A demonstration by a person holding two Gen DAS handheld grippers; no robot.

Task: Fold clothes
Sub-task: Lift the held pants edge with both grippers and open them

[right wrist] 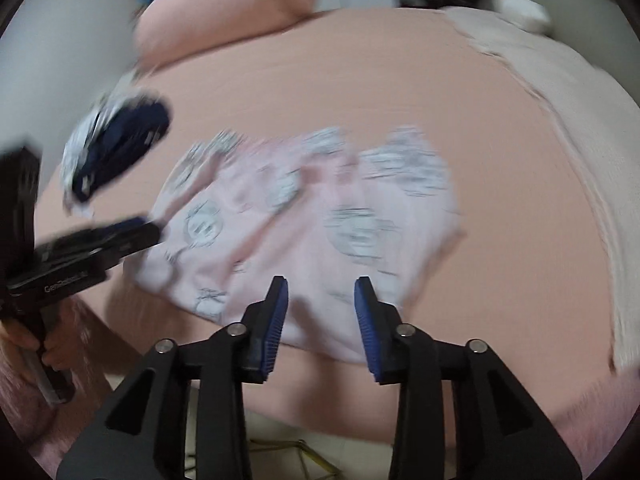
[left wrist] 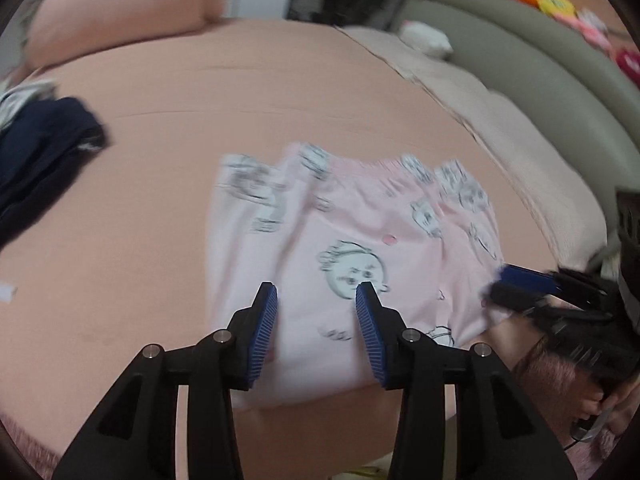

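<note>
Garment: pink pajama piece lies partly folded on the bed, ready for the next fold.
Left claw: open, empty above it.
Right claw: open, empty.

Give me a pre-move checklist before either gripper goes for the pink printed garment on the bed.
1. Left gripper open, nothing between its fingers: ok.
2. Right gripper open, empty: ok.
3. Pink garment lying on the bed sheet, within view of both cameras: ok.
4. Garment flat and smooth: not ok; its far edge looks bunched.
5. Dark navy clothes apart from the garment: ok.
6. Exact edges and corners to grasp: cannot tell; both views are motion-blurred.
</note>
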